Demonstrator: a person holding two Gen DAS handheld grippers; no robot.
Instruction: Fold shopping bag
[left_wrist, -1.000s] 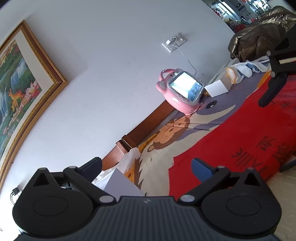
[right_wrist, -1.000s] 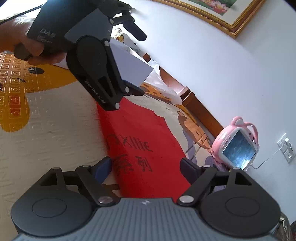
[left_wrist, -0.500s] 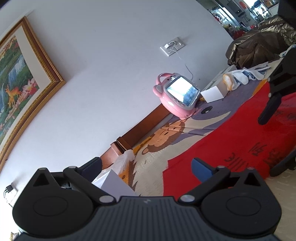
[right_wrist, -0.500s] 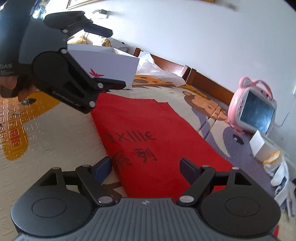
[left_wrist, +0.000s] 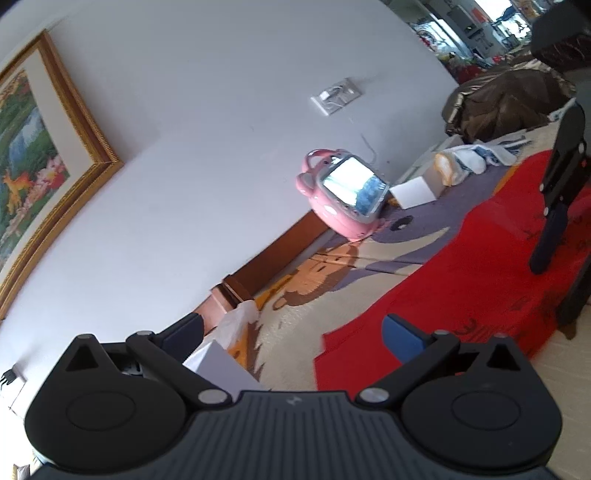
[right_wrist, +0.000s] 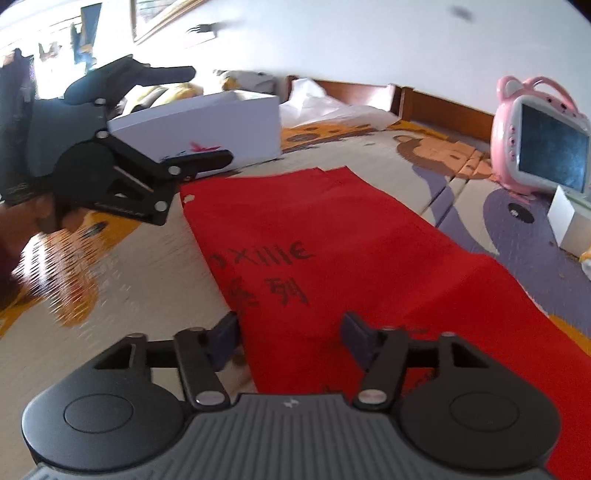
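A red shopping bag (right_wrist: 351, 258) with dark printed lettering lies flat on a cartoon-patterned play mat (right_wrist: 140, 280), stretching away ahead of the right gripper (right_wrist: 290, 332), whose fingers stand apart and empty, the left one just off the bag's near edge and the right one over the red fabric; the left gripper (right_wrist: 210, 114) hangs above the mat near the bag's far left corner, its fingers spread wide with nothing between them; in its own view the left gripper (left_wrist: 291, 332) shows the same bag (left_wrist: 461, 280) ahead and to its right, with the right gripper (left_wrist: 554, 206) poised over it; a white box (right_wrist: 207, 129) sits behind the left gripper, crumpled white plastic (right_wrist: 325, 103) beside it against a wooden baseboard; a pink toy television (right_wrist: 539, 147) stands at the wall to the right gripper's far right, a small white box (right_wrist: 569, 221) next to it; a gold-framed painting (left_wrist: 40, 166) hangs on the white wall, and a wall socket (left_wrist: 336, 96) sits above the toy.
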